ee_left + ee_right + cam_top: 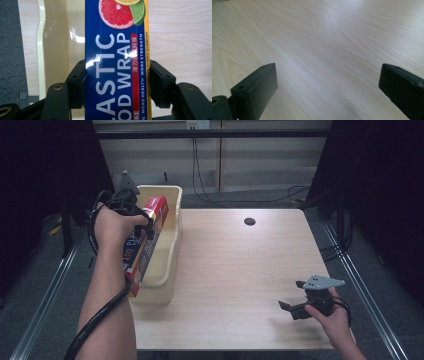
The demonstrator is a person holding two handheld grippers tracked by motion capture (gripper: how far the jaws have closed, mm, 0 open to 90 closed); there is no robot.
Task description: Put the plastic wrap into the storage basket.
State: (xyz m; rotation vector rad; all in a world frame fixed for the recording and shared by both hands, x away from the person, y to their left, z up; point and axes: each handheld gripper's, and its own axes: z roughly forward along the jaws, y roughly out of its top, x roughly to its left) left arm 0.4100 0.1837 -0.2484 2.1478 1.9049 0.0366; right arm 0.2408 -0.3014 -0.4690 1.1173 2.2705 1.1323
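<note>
Left gripper [145,222] clamped on plastic wrap box [146,240], jaws pressing both long sides. Box tilted, held above cream bin [172,255] at left edge of table [240,270], lower end near bin's front wall. Right gripper [290,307] near table's front right corner, jaws wide apart, holding nothing, bare wood beneath.

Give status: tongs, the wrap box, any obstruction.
Left tongs shut on plastic wrap box, held above cream bin. Right tongs open, low over bare table. Nothing in the way.
</note>
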